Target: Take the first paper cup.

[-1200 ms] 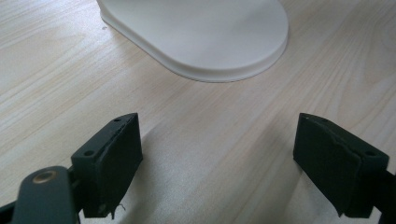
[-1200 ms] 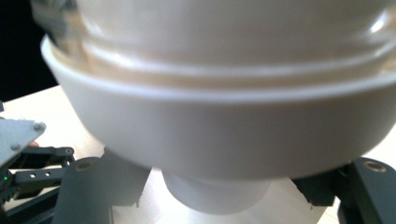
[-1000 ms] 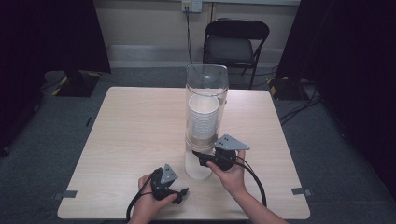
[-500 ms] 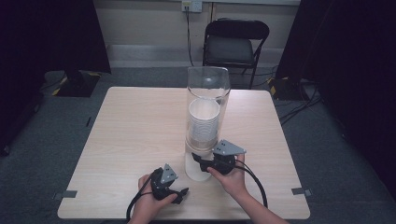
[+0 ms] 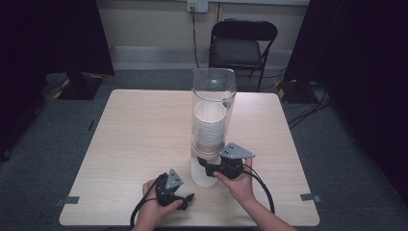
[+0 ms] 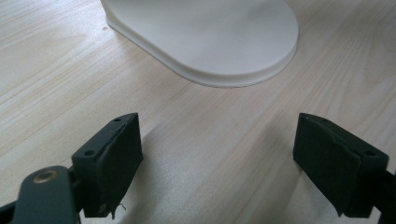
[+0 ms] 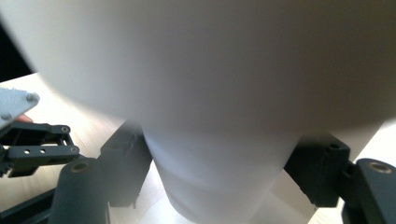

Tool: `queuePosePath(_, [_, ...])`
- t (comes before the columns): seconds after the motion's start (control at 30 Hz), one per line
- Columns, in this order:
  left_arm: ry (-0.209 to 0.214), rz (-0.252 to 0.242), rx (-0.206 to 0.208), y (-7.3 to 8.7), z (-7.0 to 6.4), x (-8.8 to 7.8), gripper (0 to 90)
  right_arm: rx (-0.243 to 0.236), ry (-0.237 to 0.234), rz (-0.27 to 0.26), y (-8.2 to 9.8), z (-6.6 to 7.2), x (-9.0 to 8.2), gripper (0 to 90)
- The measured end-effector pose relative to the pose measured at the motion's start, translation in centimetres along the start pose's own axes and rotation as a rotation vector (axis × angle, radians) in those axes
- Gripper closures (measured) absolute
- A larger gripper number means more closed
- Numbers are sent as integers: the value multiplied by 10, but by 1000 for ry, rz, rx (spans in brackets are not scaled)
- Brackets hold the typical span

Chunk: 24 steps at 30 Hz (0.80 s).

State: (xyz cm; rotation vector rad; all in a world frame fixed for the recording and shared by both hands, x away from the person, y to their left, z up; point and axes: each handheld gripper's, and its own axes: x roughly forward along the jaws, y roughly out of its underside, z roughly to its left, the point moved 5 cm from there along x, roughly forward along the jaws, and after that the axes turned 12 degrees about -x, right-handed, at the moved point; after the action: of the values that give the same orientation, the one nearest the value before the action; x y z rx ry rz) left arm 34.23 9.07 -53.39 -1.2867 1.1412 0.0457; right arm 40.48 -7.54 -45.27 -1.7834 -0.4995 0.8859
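Note:
A clear tube dispenser [image 5: 214, 91] stands mid-table with a stack of white cups [image 5: 209, 125] inside, on a white base [image 6: 210, 42]. Under the tube, my right gripper [image 5: 203, 166] reaches in from the right. Its jaws have just been opening, and the lowest white cup [image 7: 219, 186] is between them with both pads against its sides. The blurred white body of the dispenser [image 7: 210, 60] looms above the cup. My left gripper [image 5: 186, 198] rests low near the table's front edge, in front of the base. It is open [image 6: 217, 163] with only bare table between its jaws.
The light wooden table [image 5: 144, 134] has free room left of and behind the dispenser. A black folding chair [image 5: 243, 48] stands beyond the far edge. Cables trail from both grippers toward the person. Part of the left gripper [image 7: 37, 149] shows close beside the right one.
The right gripper has shifted slightly toward the person, below the tube. The left gripper has stayed where it was.

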Motion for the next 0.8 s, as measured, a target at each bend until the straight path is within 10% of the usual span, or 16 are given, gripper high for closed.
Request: queuePosePath(0.8, [0,-2,-7,0,-1,0,151,-24,-21,-30,6,0,0,340])
